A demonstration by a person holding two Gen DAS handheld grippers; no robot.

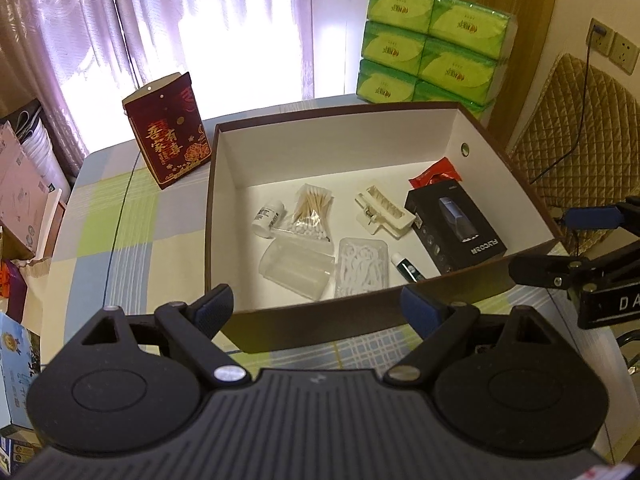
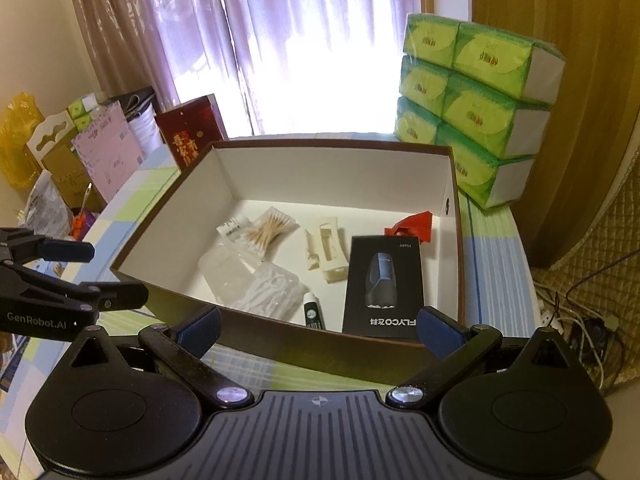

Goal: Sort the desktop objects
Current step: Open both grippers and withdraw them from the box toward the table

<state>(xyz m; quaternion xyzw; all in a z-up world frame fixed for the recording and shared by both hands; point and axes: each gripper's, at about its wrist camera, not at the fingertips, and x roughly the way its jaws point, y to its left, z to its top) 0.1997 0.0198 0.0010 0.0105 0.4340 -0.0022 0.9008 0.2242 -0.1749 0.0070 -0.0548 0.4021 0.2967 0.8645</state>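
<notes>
1. Left view is showing a small white bottle [image 1: 269, 216] sitting in the box [image 1: 320, 320]; the right view is barely catching it.
2. Both the left hand-held gripper [image 1: 320, 304] and right hand-held gripper [image 2: 320, 330] are hovering wide open, empty, just outside the box's near wall on the bench [image 1: 120, 216].

My left tool [image 1: 318, 306] is matte black plastic: a ribbed, dark grey deck at six o'clock, a round housing with an embossed oval at each side, and two black link arms pinned by bright silver screws. Its fingers [image 1: 214, 308] carry dark blue textured pads. My right tool [image 2: 318, 326] is built the same, with a small crosshair mark at the centre of its deck and blue pads on its fingers [image 2: 438, 330]. On the left tool's side, seen at nine o'clock in the right wrist view, white lettering reads "GenRobot.AI".
</notes>
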